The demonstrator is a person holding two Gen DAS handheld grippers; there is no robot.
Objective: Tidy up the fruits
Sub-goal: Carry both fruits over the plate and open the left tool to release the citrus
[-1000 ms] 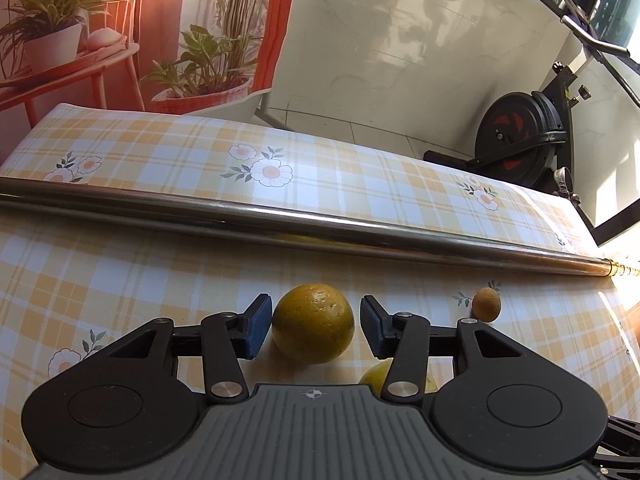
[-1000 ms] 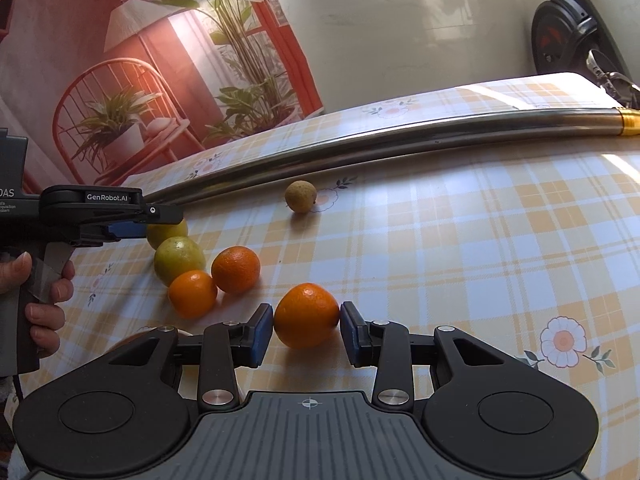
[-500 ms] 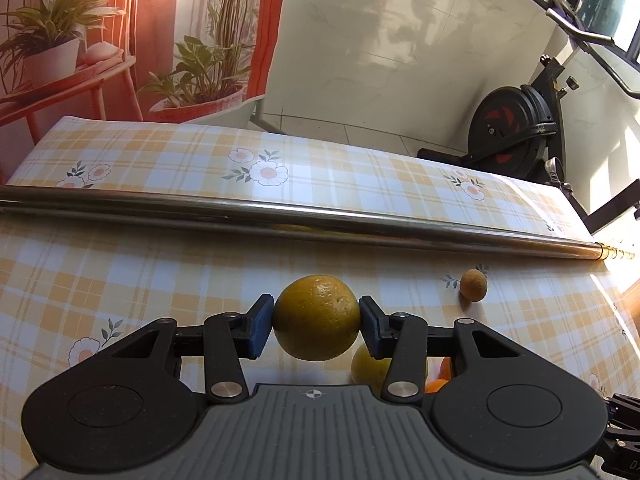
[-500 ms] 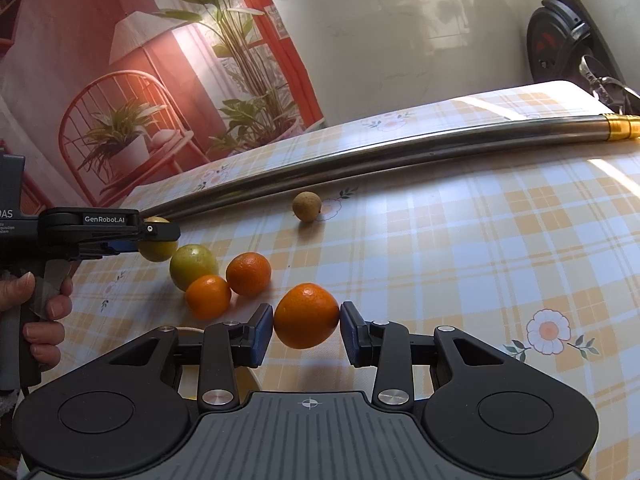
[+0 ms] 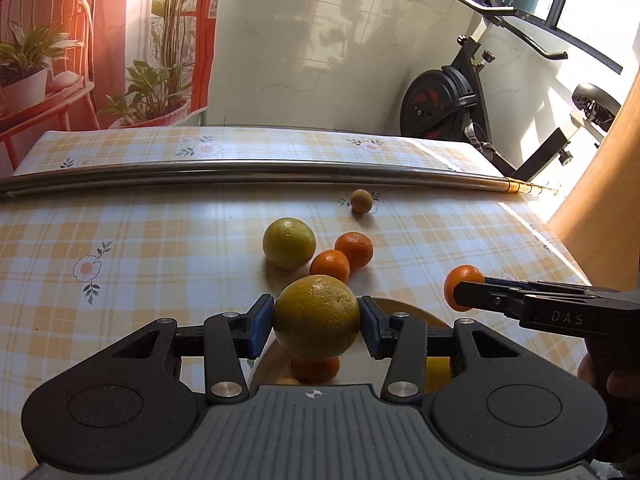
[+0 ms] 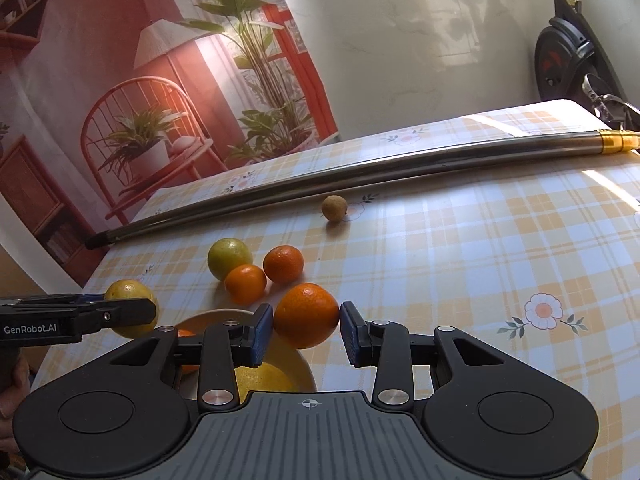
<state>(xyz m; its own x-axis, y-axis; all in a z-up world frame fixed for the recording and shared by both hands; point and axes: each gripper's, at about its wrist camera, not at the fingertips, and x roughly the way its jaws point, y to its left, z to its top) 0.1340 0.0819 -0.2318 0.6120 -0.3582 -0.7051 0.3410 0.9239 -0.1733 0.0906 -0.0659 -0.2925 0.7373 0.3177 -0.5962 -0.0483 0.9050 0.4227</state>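
Note:
My left gripper (image 5: 316, 320) is shut on a large yellow-green citrus (image 5: 316, 312), held in the air over a yellow bowl (image 5: 404, 305). My right gripper (image 6: 306, 326) is shut on an orange (image 6: 306, 320) above the same bowl (image 6: 298, 368). Inside the bowl lie a yellow fruit (image 6: 264, 378) and an orange one (image 6: 186, 334), partly hidden by the fingers. On the cloth beyond sit a green-yellow fruit (image 5: 289, 243), two tangerines (image 5: 329, 266) (image 5: 354, 249) and a small brown fruit (image 5: 361, 201). Each view shows the other gripper (image 5: 460, 294) (image 6: 148, 312) from the side.
A long steel rod (image 5: 280, 172) lies across the checked tablecloth behind the fruit. An exercise bike (image 5: 444, 100) stands past the table's far edge. A person's hand (image 6: 12, 372) grips the left handle at the near left corner.
The left gripper shut on the yellow-green citrus. Both grippers lifted their fruit off the cloth and drew back to above the bowl.

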